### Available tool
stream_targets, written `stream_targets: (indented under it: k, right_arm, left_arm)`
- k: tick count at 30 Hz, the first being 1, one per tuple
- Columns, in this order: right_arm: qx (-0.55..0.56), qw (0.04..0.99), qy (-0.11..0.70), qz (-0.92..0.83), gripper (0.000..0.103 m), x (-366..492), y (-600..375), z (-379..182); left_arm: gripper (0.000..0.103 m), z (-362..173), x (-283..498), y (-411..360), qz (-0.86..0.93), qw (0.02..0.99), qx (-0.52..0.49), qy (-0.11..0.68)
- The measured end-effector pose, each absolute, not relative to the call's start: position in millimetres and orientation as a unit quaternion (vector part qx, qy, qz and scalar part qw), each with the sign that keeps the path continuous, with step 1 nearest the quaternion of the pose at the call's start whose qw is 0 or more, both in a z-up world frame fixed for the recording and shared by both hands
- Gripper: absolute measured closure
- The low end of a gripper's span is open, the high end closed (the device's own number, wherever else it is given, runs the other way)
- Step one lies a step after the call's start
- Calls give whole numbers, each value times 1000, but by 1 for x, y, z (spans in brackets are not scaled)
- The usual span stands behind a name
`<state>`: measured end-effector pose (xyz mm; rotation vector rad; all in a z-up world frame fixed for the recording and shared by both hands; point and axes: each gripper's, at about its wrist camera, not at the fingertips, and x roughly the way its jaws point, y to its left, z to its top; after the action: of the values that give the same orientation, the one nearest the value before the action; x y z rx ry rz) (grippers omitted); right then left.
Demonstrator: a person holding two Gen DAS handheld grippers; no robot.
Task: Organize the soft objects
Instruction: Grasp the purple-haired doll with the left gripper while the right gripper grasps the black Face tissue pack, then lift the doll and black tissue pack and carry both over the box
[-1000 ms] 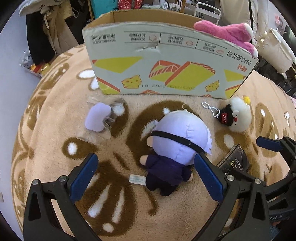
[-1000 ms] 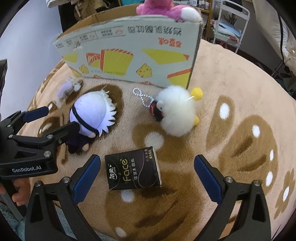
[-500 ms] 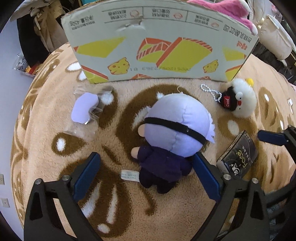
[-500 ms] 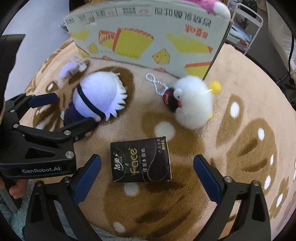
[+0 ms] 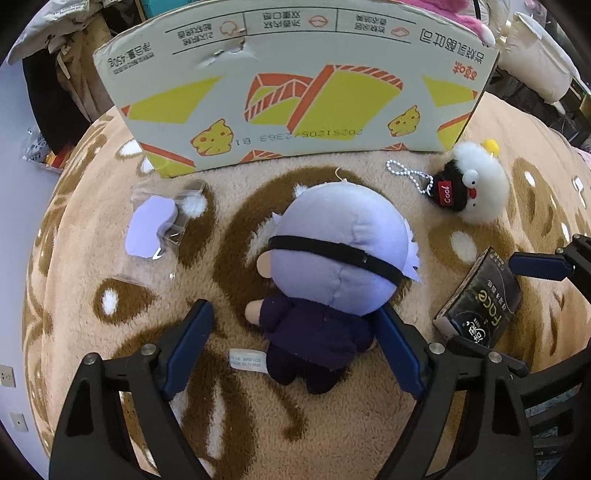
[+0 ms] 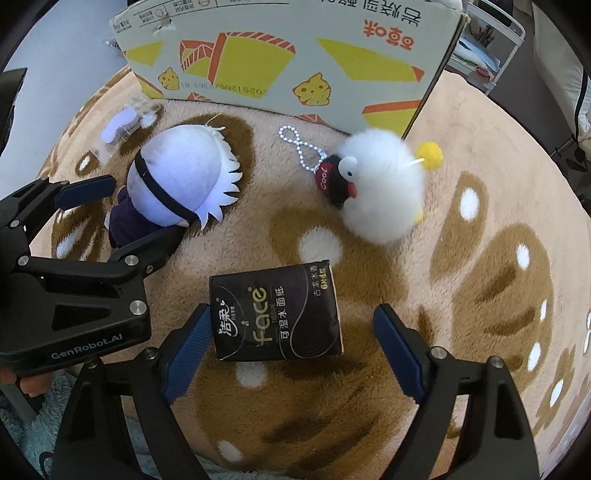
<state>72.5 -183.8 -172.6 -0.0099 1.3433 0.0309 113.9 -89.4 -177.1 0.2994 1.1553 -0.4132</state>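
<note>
A plush doll [image 5: 332, 273] with a pale purple head and dark body lies face down on the beige rug; it also shows in the right wrist view [image 6: 177, 181]. My left gripper [image 5: 295, 350] is open, its fingers either side of the doll's body. A black tissue pack [image 6: 275, 317] lies flat between the fingers of my open right gripper [image 6: 291, 350]; it also shows in the left wrist view [image 5: 480, 306]. A white fluffy keychain toy [image 6: 380, 188] with a bead chain lies near the cardboard box [image 5: 295, 96].
The printed cardboard box [image 6: 288, 55] stands upright at the back, a pink plush [image 5: 476, 26] at its top edge. A clear bag with a purple item [image 5: 155, 225] lies left of the doll. Clothes and furniture surround the rug [image 5: 332, 435].
Both grippers have moved forward and down. The left one now straddles the doll's body; the right one now straddles the tissue pack.
</note>
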Motion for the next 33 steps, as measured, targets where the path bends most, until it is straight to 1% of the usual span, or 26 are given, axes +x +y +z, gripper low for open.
stream_targets:
  k: [2, 4, 5, 6, 7, 11, 15, 19, 33]
  right_arm:
    - [-8, 783, 622, 12, 14, 74, -177, -174]
    - [-10, 784, 621, 5, 24, 74, -174, -175]
    - [-9, 784, 621, 2, 27, 74, -174, -176]
    - [-5, 783, 621, 2, 33, 74, -175, -176]
    - [0, 782, 623, 4, 34, 74, -176, -177]
    - [8, 782, 623, 6, 34, 75, -175, -179]
    - [24, 782, 623, 9, 34, 76, -182, -177]
    - [46, 782, 622, 15, 34, 75, -210, -176]
    - [65, 784, 617, 14, 35, 71, -232, -175]
  left_arm:
    - [25, -177, 115, -90, -199, 806, 140, 539]
    - [39, -177, 112, -93, -209, 804, 139, 539]
    - [39, -176, 111, -95, -212, 804, 142, 538]
    - [40, -176, 108, -96, -211, 804, 144, 537]
    - [40, -176, 108, -96, -211, 804, 144, 537]
    - [43, -174, 108, -95, -210, 803, 136, 542]
    - [48, -174, 105, -96, -203, 805, 149, 538]
    - [56, -174, 101, -94, -196, 808, 150, 535]
    - [58, -166, 87, -85, -171, 817, 160, 527]
